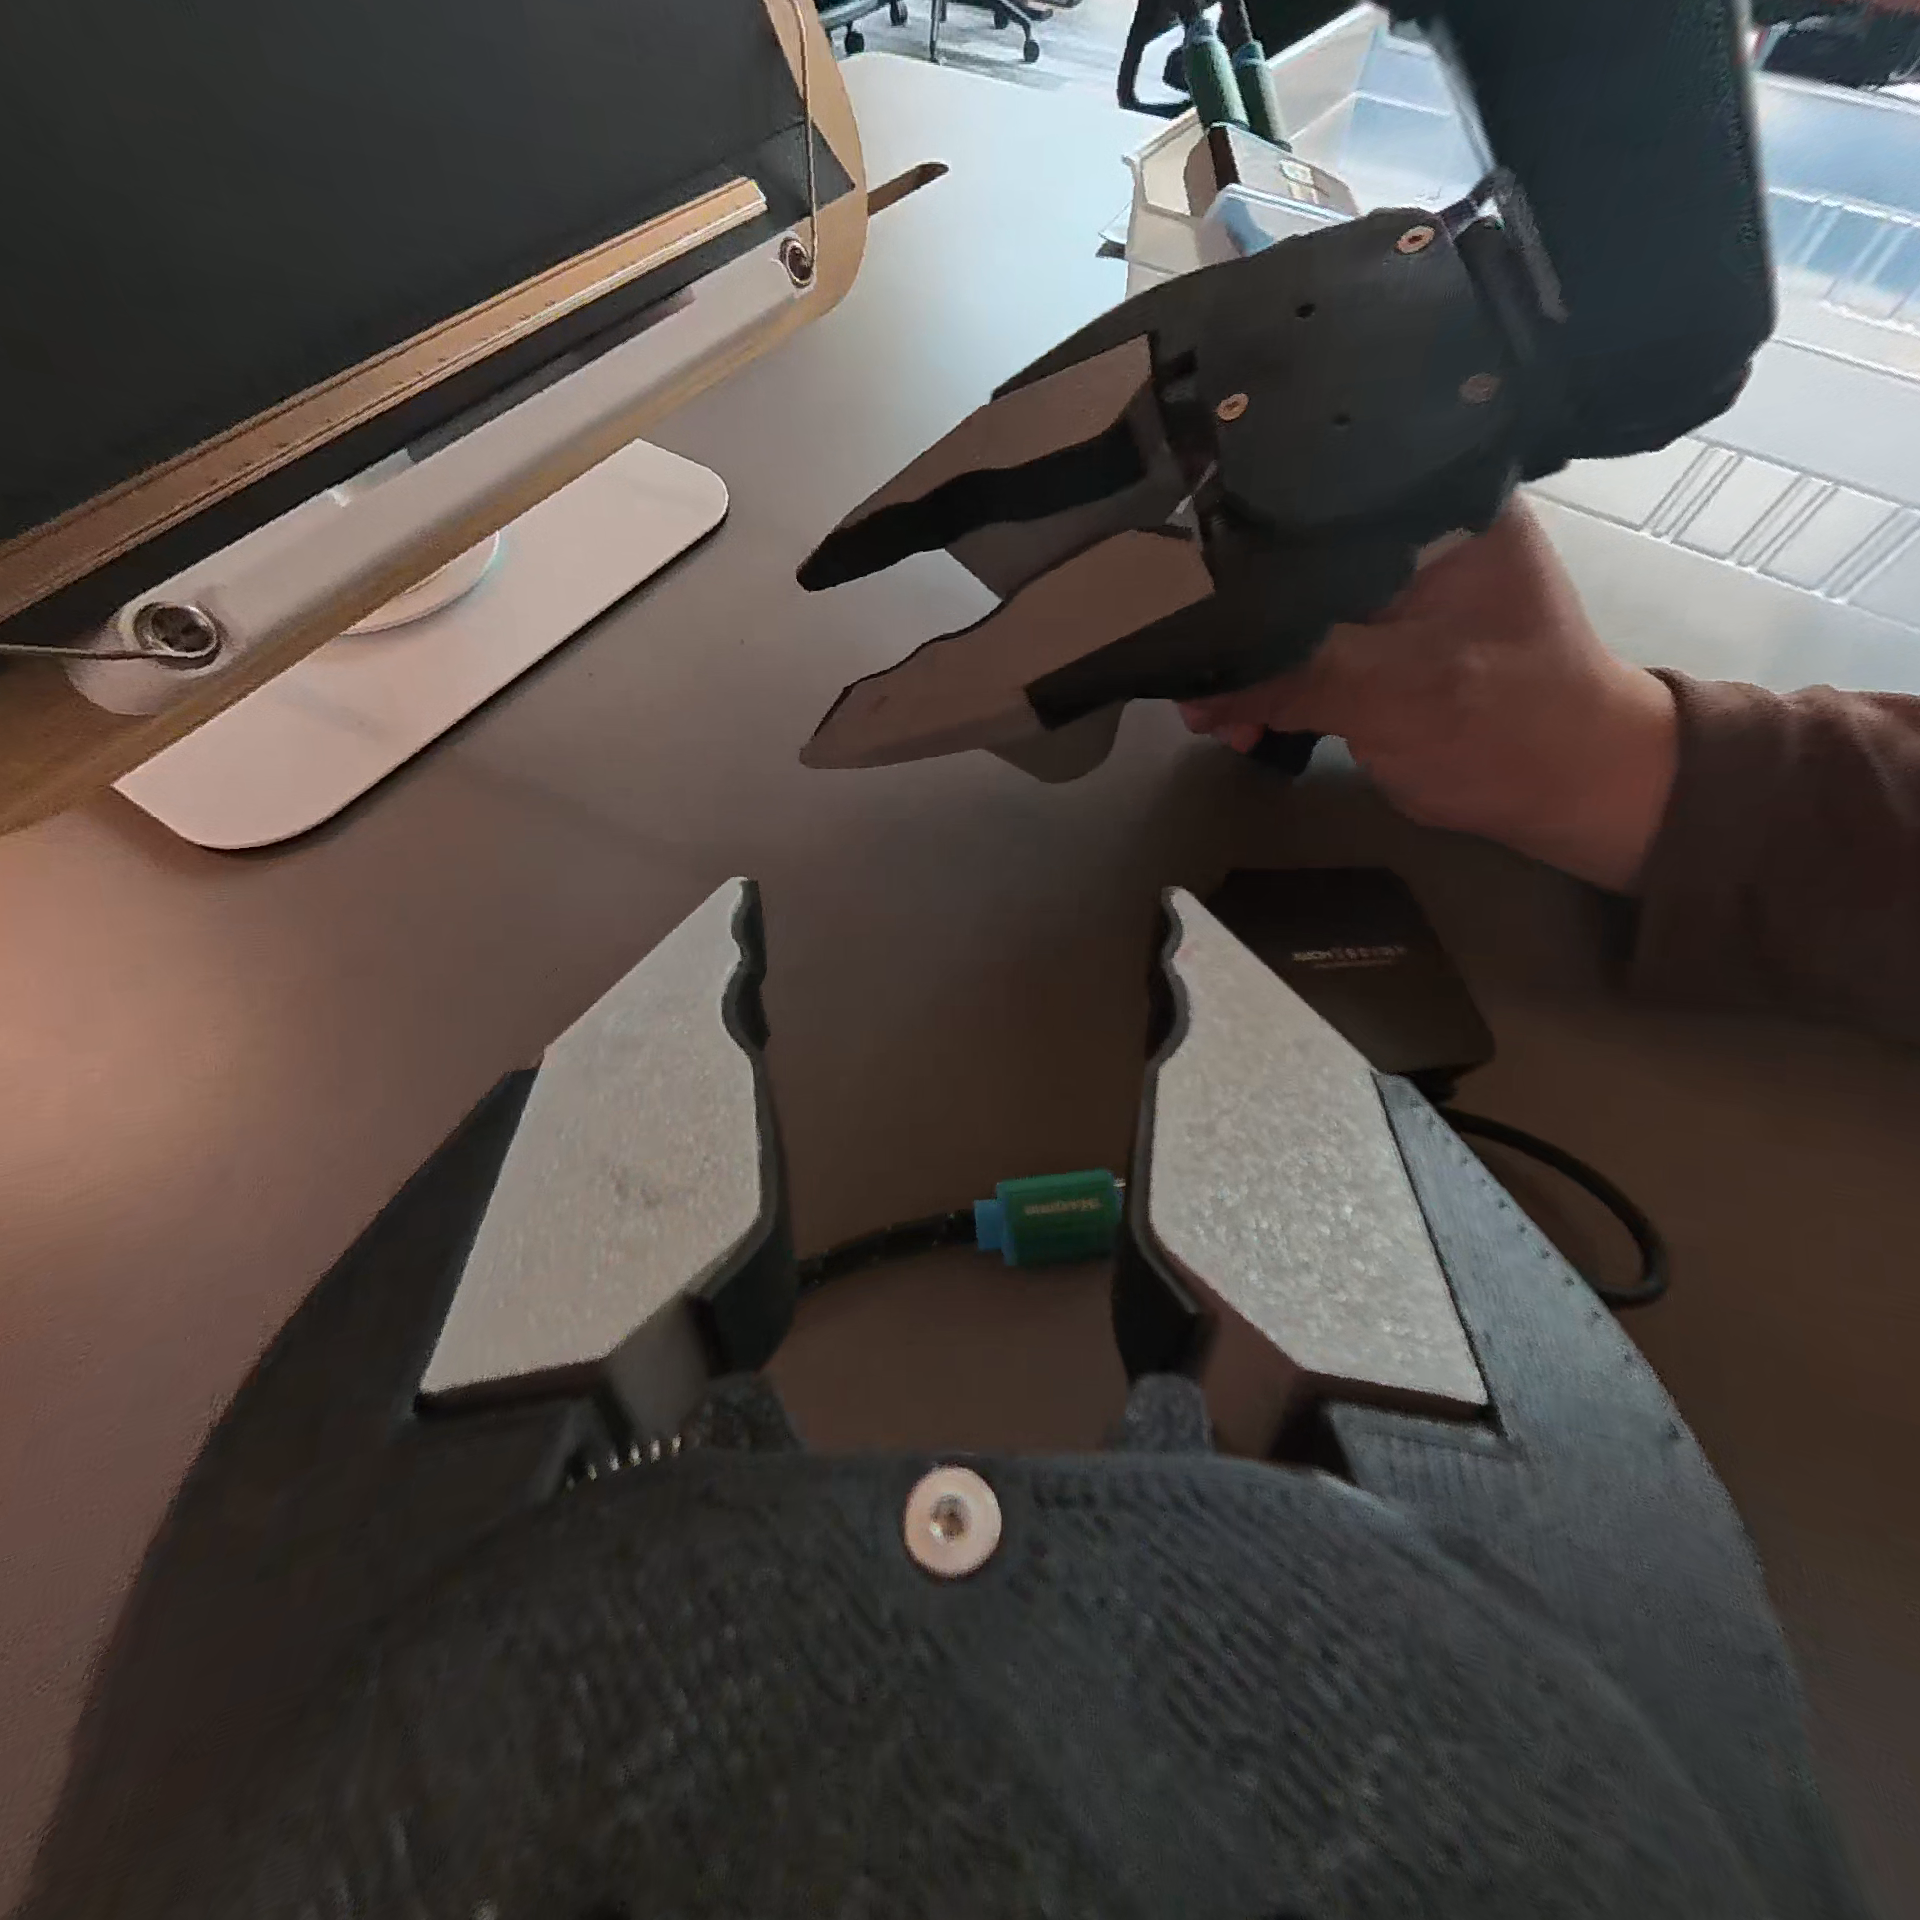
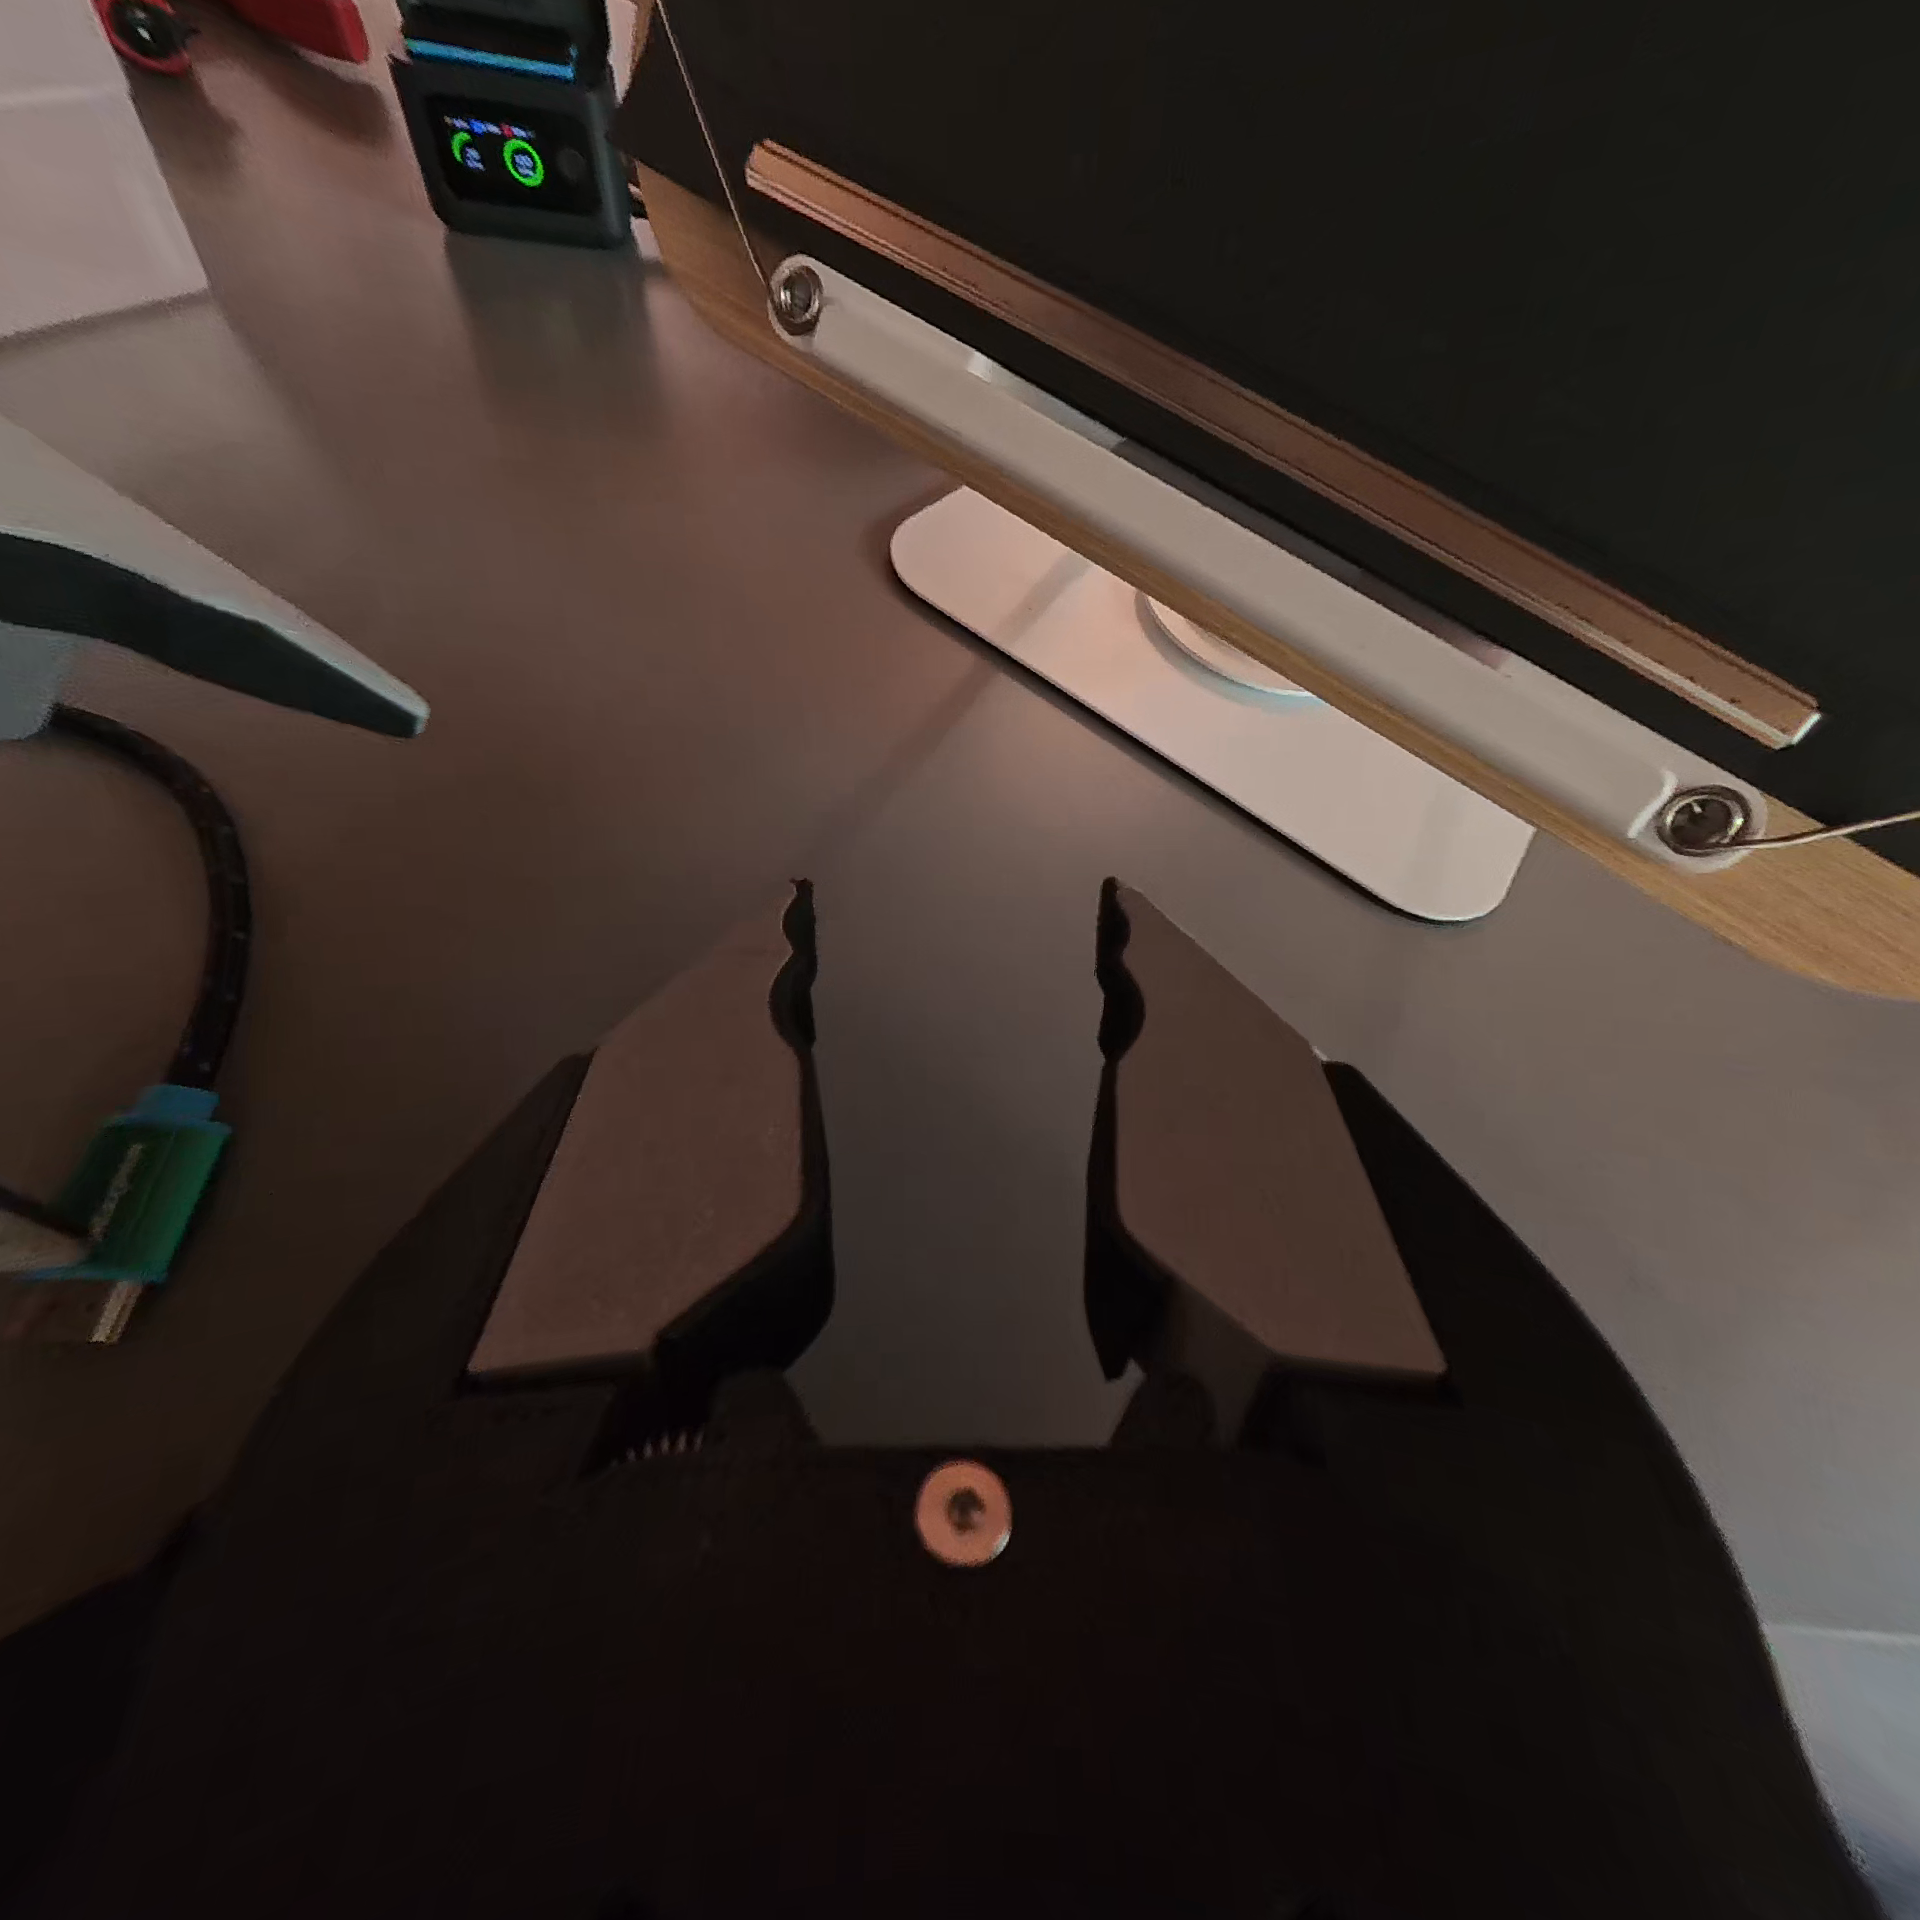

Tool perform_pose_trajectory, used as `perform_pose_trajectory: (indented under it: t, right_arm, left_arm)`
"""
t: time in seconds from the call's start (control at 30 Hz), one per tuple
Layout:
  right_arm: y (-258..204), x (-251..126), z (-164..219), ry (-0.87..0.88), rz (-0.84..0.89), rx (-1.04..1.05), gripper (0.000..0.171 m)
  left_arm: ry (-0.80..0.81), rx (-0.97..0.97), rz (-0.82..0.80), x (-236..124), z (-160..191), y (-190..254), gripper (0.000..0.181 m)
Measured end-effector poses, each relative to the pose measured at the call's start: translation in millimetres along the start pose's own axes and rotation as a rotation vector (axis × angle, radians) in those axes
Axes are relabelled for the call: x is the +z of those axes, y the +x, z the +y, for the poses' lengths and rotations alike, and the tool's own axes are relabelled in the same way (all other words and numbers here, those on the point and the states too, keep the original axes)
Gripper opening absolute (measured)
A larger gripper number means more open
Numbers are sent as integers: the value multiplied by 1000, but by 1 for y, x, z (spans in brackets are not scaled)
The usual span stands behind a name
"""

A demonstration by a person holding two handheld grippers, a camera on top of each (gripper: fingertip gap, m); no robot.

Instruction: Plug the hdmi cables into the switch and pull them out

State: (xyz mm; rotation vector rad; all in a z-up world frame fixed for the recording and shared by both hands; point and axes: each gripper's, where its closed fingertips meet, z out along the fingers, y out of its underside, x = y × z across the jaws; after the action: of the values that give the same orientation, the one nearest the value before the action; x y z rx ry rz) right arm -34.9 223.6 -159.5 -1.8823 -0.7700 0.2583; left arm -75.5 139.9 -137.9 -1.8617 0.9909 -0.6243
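A dark monitor (image 2: 1351, 260) with a wood-coloured lower edge hangs ahead and to the right of the right gripper, its white flat stand base (image 2: 1226, 727) on the brown desk (image 2: 520, 468) just beyond the fingertips. Far ahead to the left stands a small dark device with a lit screen (image 2: 509, 156). Beyond it lies something red (image 2: 312, 26), too blurred to identify.

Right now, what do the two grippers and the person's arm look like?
Both the left gripper and right gripper are black textured plastic, with flat grey finger plates, wavy black tips and a silver screw at the base. The person's sleeve is dark brown.
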Motion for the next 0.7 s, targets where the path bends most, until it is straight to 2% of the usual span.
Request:
perform_pose_trajectory:
  t: [0.23, 0.33, 0.7]
  right_arm:
    - [-6, -3, -2, 20, -75, 58, 53]
    - [-9, -7, -5, 38, -104, 58, 33]
    - [-11, -9, -7, 48, -100, 38, 36]
  left_arm:
    - [20, 3, -19, 3, -1, 0, 71]
    - [14, 11, -16, 7, 2, 4, 73]
    - [10, 26, -27, 13, 7, 5, 65]
